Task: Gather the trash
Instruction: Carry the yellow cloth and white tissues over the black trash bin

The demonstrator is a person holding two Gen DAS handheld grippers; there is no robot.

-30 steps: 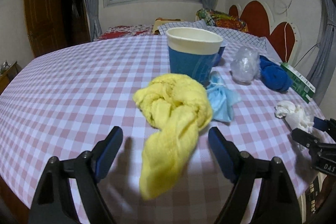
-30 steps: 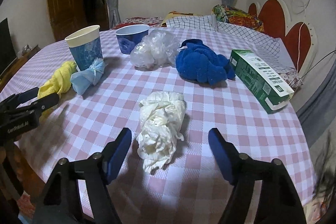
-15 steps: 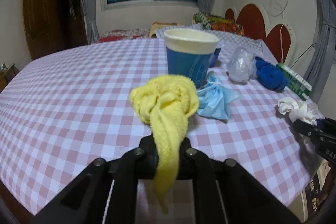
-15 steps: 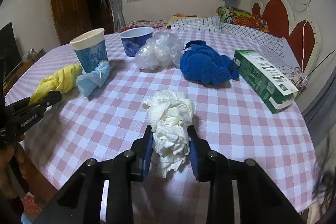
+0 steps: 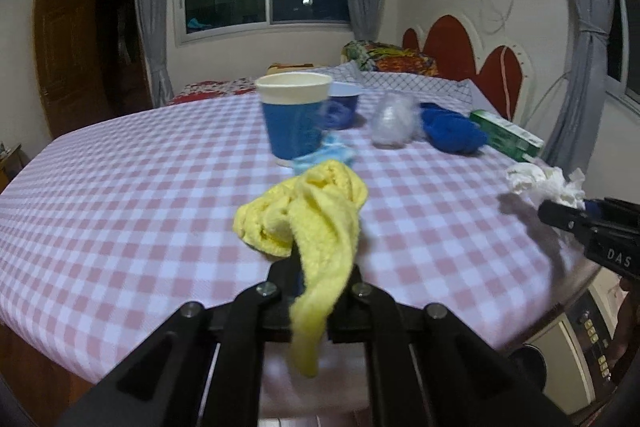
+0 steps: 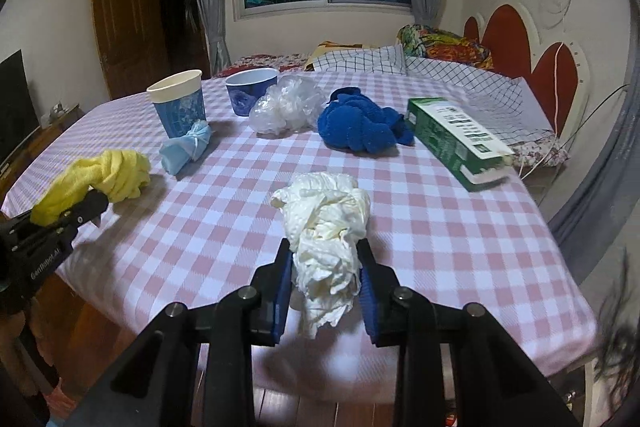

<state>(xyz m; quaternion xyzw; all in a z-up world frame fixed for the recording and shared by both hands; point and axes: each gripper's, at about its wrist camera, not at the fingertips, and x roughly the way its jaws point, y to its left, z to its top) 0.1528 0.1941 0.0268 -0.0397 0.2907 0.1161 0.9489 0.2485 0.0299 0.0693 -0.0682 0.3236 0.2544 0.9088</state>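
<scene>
A second ago both claws stood wide open, each with a piece of trash lying between its fingers. Now both have clamped down. On the left, the left claw (image 5: 316, 279) has closed tight on the tail of the crumpled yellow terry cloth (image 5: 312, 211); its bunched head rests, or hangs just above, the pink-and-white checked counter (image 5: 120, 195) near the front edge, while the loose end dangles below the fingers. On the right, the right claw (image 6: 324, 279) has just been closing on the wad of crumpled white tissue paper (image 6: 326, 223), and its blue pads now press both flanks of the wad.

As I judge it, two pieces are secured at once, and the next step is carrying them off to wherever the trash is gathered; no bin shows in either view.

Both claws point forward and downward across the counter from its near edge, side by side and well apart. Compared with a moment ago, each held piece sits closer to the front edge, so the hands look to be drawing back. Farther off the blue paper cup (image 6: 178, 107), light-blue face mask (image 6: 186, 147), clear plastic bag (image 6: 286, 105), dark-blue cloth (image 6: 360, 125) and green carton (image 6: 456, 139) lie untouched.
</scene>
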